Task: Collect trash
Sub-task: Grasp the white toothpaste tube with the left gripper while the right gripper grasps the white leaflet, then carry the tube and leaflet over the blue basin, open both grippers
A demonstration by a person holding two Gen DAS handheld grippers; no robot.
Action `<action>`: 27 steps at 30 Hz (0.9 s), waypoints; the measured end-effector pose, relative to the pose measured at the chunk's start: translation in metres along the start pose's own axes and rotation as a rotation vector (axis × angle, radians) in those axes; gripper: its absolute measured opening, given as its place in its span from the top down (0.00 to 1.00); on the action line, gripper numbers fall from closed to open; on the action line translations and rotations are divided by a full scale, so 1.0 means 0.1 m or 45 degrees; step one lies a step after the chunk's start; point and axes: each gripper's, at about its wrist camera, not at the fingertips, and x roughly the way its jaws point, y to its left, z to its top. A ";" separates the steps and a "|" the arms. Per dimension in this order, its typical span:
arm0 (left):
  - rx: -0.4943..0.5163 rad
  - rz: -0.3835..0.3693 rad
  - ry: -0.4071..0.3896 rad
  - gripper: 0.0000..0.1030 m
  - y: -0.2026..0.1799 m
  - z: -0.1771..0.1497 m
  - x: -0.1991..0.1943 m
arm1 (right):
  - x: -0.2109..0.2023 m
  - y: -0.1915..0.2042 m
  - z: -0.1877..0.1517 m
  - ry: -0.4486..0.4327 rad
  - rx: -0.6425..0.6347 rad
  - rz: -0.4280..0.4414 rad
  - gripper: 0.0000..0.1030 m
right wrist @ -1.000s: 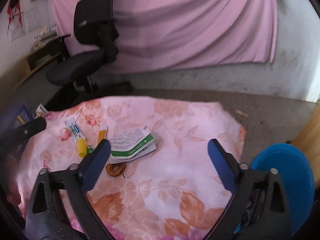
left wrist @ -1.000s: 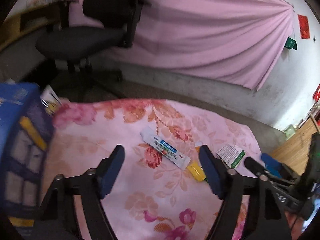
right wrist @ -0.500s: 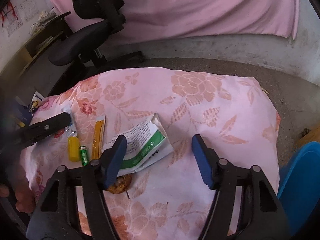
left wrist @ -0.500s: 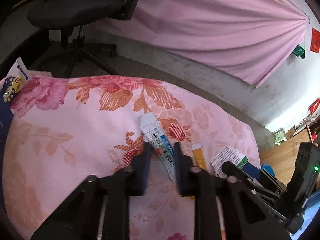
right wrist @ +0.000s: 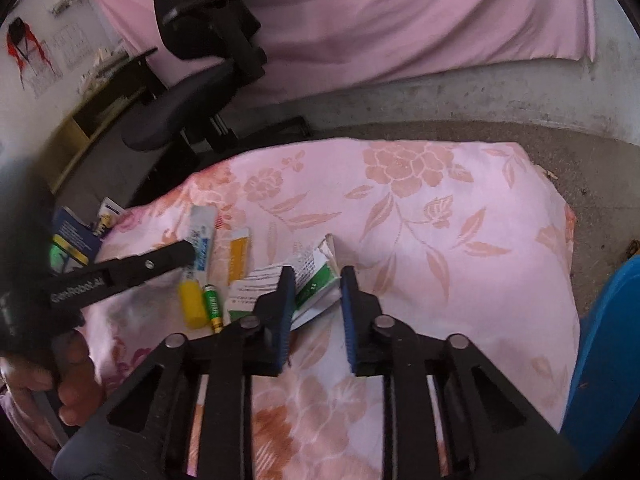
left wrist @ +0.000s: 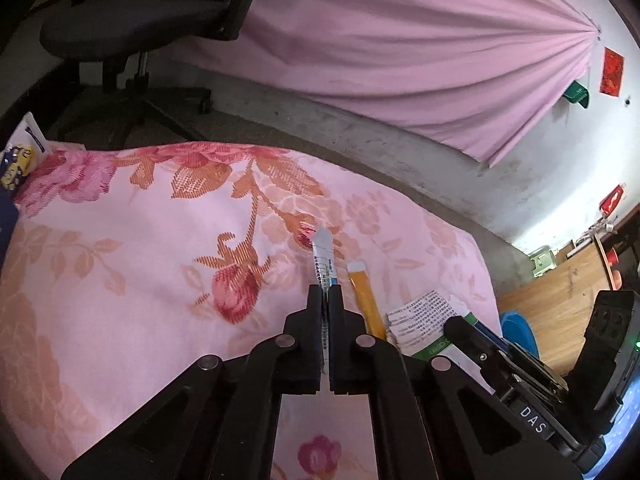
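Now left tongs (left wrist: 325, 294) clamped on tube (left wrist: 322, 258).

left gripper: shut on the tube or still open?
Shut. In the left wrist view the left gripper has its jaws pressed together on the tube, whose flat end sticks out ahead of them.

A: Background? Black office chair (right wrist: 192, 92) on grey floor (right wrist: 480, 136), behind bench edge. Pink curtain (left wrist: 400, 40) draped across wall, pinned at upper right.

B: Also floral pink cloth (left wrist: 140, 260) covering bench. Red paper (left wrist: 612, 71) and green tag (left wrist: 577, 95) on white wall (left wrist: 580, 168). Wooden floor (left wrist: 560, 304) at right.
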 end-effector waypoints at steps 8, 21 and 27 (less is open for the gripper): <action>0.009 0.013 -0.168 1.00 -0.01 -0.18 -0.46 | -0.36 0.21 -0.18 -0.147 -0.079 -0.049 0.62; 0.229 0.014 -0.554 1.00 -0.52 -0.47 -1.36 | -1.22 0.46 -0.52 -0.511 -0.179 -0.121 0.64; 0.368 -0.038 -0.740 1.00 -0.95 -0.50 -1.74 | -1.74 0.53 -0.54 -0.721 -0.221 -0.130 0.64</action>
